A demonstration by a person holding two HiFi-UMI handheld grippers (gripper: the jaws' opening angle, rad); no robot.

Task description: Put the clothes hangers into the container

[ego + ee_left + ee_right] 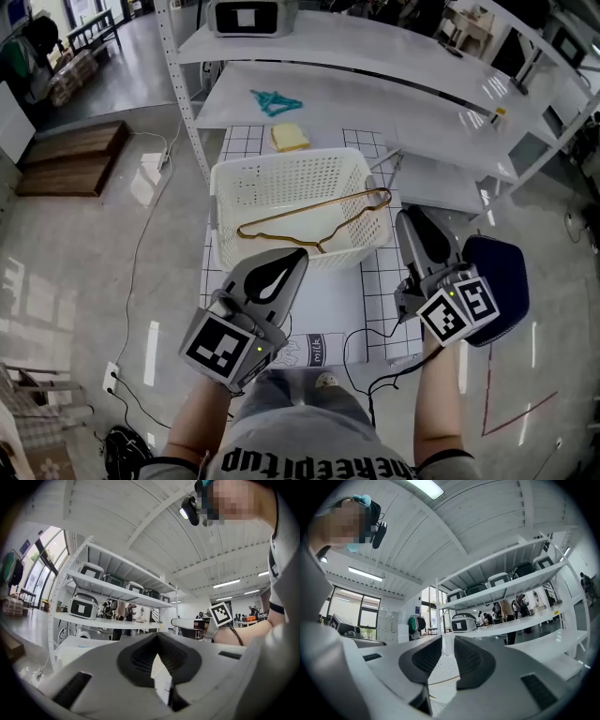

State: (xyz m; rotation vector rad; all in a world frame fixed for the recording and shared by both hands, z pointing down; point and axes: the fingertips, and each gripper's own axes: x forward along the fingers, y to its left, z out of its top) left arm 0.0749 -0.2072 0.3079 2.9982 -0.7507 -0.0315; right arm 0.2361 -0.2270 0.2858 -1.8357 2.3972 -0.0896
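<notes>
A white slatted basket (228, 184) stands on a gridded mat in the head view. Across it lies a thin gold wire hanger (319, 221), its hook toward the right rim. A teal hanger (275, 100) rests on the white shelf behind the basket. My left gripper (302, 251) hovers at the basket's near edge; its fingertips meet and hold nothing (157, 635). To the right of the basket, my right gripper (405, 214) shows a narrow gap between its pads (448, 641), with nothing in it. A sliver of the gold hanger (442, 681) shows below that gap.
A yellow block (290, 137) lies on the mat behind the basket. White metal shelving (394, 56) rises behind and to the right. A dark blue seat (502, 277) is by my right hand. Cables (141, 272) trail over the floor, and a wooden pallet (70, 157) sits far left.
</notes>
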